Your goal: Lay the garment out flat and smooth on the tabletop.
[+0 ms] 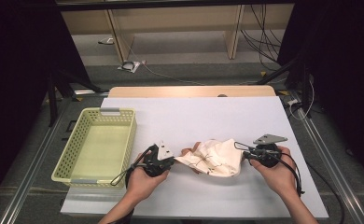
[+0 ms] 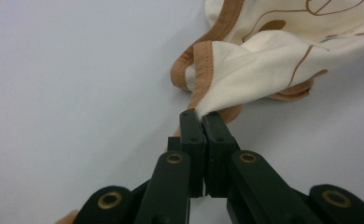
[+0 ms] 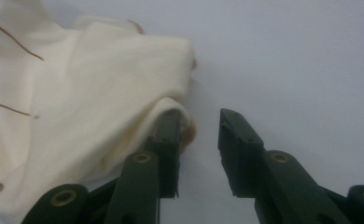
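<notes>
Cloth (image 1: pixel 215 157) lay crumpled mid-table; left gripper (image 2: pixel 200 116) pinched its brown hem, right gripper (image 3: pixel 199 122) parted, fabric draped over one jaw

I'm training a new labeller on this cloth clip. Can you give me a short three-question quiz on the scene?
1. True or false: the left tool is shut on the cloth's brown-trimmed edge.
2. Which describes the right tool? A. clamped on the cloth; B. jaws apart, cloth draped over one jaw; C. inside the basket.
3. What stands on the table left of the left hand?

Key:
1. True.
2. B.
3. A pale yellow basket; nothing shows inside it.
</notes>
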Demonstrator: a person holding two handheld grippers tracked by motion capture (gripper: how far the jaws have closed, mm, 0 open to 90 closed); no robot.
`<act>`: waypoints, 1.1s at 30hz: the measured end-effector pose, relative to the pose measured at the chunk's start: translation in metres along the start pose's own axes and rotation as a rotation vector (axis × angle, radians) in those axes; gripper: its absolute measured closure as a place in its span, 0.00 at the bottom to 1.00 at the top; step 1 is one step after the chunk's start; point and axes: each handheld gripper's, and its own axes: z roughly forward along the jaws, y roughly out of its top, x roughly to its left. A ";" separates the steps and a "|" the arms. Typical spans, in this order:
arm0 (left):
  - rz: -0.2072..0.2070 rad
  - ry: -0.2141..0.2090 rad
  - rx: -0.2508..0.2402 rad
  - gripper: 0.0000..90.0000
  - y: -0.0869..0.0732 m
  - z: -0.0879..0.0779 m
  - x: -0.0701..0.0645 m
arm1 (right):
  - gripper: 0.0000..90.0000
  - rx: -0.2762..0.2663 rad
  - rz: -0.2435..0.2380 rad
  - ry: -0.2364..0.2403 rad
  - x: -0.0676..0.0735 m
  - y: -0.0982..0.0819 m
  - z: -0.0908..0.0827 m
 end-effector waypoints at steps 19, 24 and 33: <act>-0.007 -0.004 -0.019 0.98 0.002 -0.002 -0.001 | 0.70 -0.124 -0.327 0.330 0.079 0.019 -0.018; -0.002 -0.004 -0.024 0.98 0.003 -0.004 -0.001 | 0.61 -0.026 -0.482 0.351 0.113 0.015 0.000; -0.005 -0.007 -0.035 0.98 0.005 -0.003 -0.002 | 0.99 0.041 -0.435 0.242 0.101 0.022 0.022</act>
